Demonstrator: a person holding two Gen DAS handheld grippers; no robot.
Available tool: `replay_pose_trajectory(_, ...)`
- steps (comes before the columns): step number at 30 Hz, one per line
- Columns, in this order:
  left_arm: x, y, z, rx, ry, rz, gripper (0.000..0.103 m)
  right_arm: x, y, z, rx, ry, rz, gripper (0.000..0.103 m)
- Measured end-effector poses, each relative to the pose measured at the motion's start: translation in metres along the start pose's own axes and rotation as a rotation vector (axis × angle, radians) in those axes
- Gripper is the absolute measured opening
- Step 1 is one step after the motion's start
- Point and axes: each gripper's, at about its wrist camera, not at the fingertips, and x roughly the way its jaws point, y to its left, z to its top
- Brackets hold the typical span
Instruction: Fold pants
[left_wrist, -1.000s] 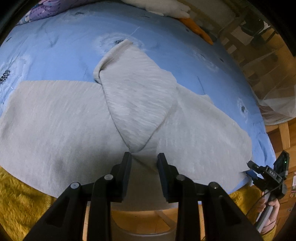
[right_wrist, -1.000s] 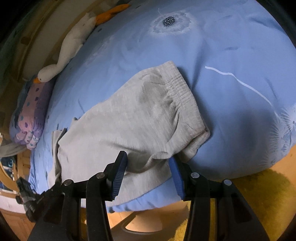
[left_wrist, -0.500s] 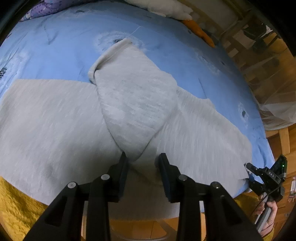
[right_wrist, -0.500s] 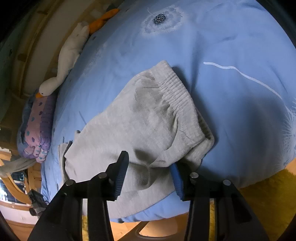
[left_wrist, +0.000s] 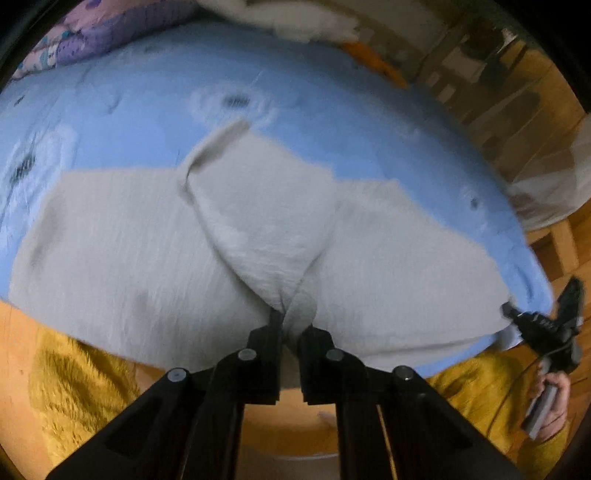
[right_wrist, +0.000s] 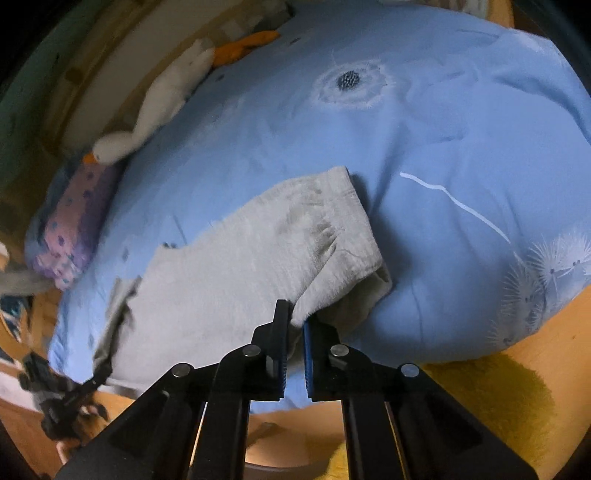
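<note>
While both grippers pinched the near hem, the grey pants (left_wrist: 155, 258) lay along the bed's near edge.
Left gripper (left_wrist: 286, 325) and right gripper (right_wrist: 295, 325) had just closed narrow, each nipping cloth. The garment's long axis ran edge-parallel between them; open blue bedspread (right_wrist: 443, 129) lay beyond, toward the far edge.

- Both views were dim and warm-toned, with heavy fisheye bending and black corners.
- The left wrist view was smeared by motion blur: the grey pants (left_wrist: 258, 236) lost their weave and the flower prints on the blue bedspread (left_wrist: 332, 122) were streaked.
- In the right wrist view the waistband cast a dark shadow onto the bedspread; the left edge was blurred.
- The soft toy goose (right_wrist: 155, 107) lay in gloom.
</note>
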Motion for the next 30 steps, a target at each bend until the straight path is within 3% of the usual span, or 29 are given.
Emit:
replay_pose_trajectory(2,0.014,0.004,-0.007,0.002,0.037,0.014,0.012,0.011,-0.002,-0.003,0.006,0.031,-0.036,0.007)
replay_pose_trajectory(6,0.013,-0.003,-0.008,0.077,0.031,0.043,0.017,0.028,-0.008,-0.006,-0.012,0.074,-0.099,0.008)
replay_pose_trajectory(8,0.006,-0.007,-0.005,0.097,0.032,0.075,0.024,0.025,-0.002,-0.003,-0.03,0.08,-0.123,0.013)
replay_pose_trajectory(10,-0.005,-0.01,-0.004,0.099,0.015,0.103,0.034,0.018,0.007,-0.001,-0.055,0.082,-0.165,0.024)
replay_pose_trajectory(17,-0.039,-0.03,0.022,0.167,-0.082,0.144,0.048,-0.02,0.033,0.009,-0.163,-0.053,-0.269,0.035)
replay_pose_trajectory(20,-0.033,-0.044,0.044,0.197,-0.105,0.153,0.048,-0.024,0.046,0.016,-0.187,-0.106,-0.241,0.037)
replay_pose_trajectory(25,0.009,-0.069,0.079,0.248,-0.084,0.16,0.048,0.001,0.07,0.02,-0.228,-0.087,-0.153,0.038)
replay_pose_trajectory(30,0.056,-0.081,0.094,0.262,-0.033,0.206,0.048,0.048,0.083,0.011,-0.29,-0.055,-0.145,0.038)
